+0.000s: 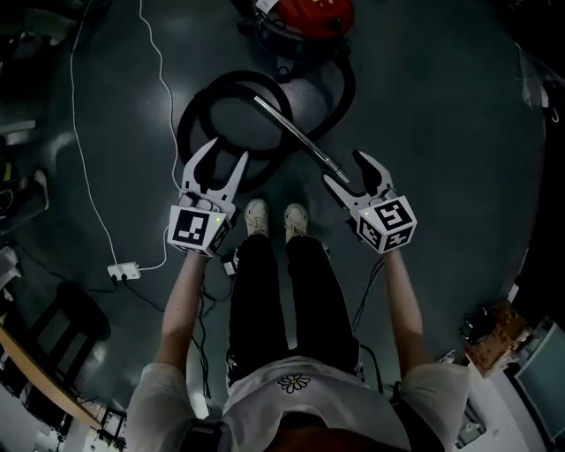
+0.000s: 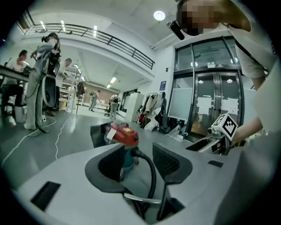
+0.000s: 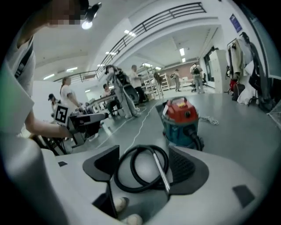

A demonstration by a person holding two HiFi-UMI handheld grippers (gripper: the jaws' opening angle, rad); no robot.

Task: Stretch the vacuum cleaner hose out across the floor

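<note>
The hose [image 1: 185, 122] is seen coiled just beyond the left gripper [image 1: 228, 152] and the right gripper [image 1: 346, 169]. Both pairs of jaws are held spread, and nothing is pinched.

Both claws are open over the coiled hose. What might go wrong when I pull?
The hose lies looped with the metal wand across it, so a pull may kink it or drag the wand. It joins the vacuum cleaner, which might tip. The white cable at left may snag.
</note>
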